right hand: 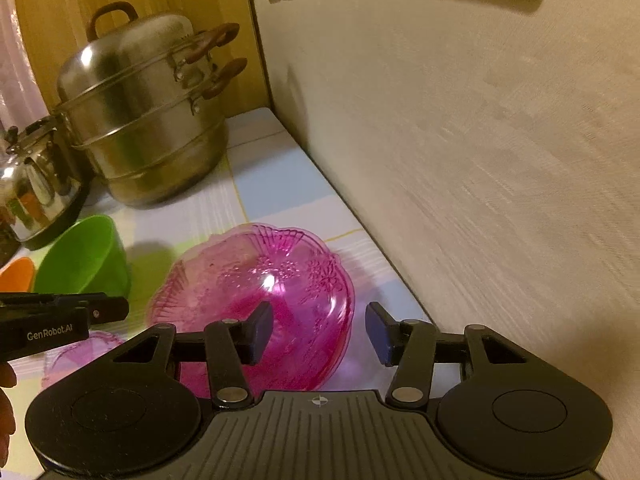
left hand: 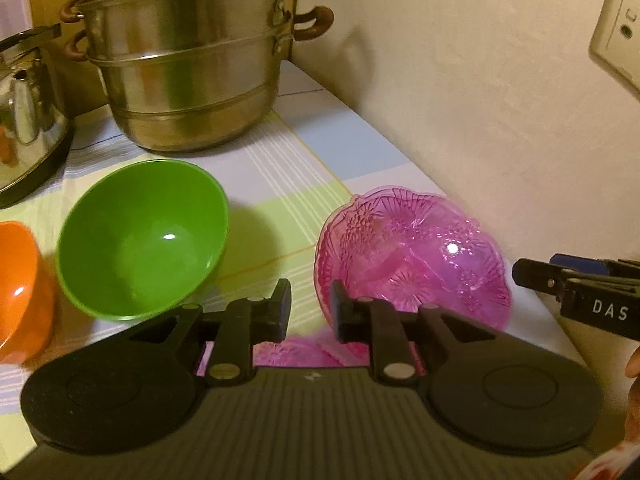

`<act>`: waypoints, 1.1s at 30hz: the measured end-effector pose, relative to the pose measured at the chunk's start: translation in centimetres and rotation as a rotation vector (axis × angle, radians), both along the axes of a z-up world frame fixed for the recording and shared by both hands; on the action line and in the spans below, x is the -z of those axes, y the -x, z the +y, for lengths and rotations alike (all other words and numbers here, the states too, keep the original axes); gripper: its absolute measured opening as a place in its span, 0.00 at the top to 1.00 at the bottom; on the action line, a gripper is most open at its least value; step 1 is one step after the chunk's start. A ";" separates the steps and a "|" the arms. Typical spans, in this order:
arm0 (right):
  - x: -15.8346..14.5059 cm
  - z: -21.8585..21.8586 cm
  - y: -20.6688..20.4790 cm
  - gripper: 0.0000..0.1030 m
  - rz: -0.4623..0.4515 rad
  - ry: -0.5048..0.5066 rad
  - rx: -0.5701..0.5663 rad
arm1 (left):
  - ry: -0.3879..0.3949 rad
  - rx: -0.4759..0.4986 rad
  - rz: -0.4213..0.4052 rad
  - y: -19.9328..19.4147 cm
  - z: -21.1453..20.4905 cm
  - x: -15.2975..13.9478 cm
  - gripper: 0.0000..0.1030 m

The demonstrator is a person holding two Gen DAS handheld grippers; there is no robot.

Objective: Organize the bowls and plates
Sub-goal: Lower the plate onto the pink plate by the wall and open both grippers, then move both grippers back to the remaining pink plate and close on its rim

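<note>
Pink patterned glass bowl [right hand: 256, 292] sits beside the wall, right of the green plastic bowl [left hand: 140, 240]. Both tools, left tool [left hand: 310, 312] and right tool [right hand: 318, 330], are spread, empty; any next grip should pinch a rim squarely.

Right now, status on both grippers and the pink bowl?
Left gripper and right gripper both open, empty. Pink bowl on the table, by the wall. Green bowl beside it, apart.
</note>
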State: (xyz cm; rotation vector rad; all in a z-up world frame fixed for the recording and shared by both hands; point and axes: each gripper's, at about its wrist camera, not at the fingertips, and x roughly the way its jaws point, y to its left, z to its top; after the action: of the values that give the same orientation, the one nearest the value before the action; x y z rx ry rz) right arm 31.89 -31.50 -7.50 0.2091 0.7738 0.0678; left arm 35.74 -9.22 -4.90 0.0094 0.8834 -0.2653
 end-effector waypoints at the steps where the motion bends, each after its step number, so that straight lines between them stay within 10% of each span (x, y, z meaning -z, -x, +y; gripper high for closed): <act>1: -0.4 0.1 0.4 0.50 0.001 -0.004 0.001 | 0.002 -0.004 -0.001 0.4 0.2 -0.3 0.82; 17: -6.6 2.3 7.6 0.50 -0.032 -0.057 -0.049 | 0.051 -0.067 -0.054 8.5 4.1 -5.1 0.79; 33: -6.5 5.8 13.4 0.50 -0.024 -0.068 -0.122 | 0.060 -0.177 -0.057 16.6 9.5 -4.8 0.78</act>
State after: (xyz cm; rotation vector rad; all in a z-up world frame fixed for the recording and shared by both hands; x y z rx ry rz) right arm 18.54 -25.72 -1.02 0.2254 0.7605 0.2126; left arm 19.11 0.30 -0.13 -0.1161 0.8139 -0.1252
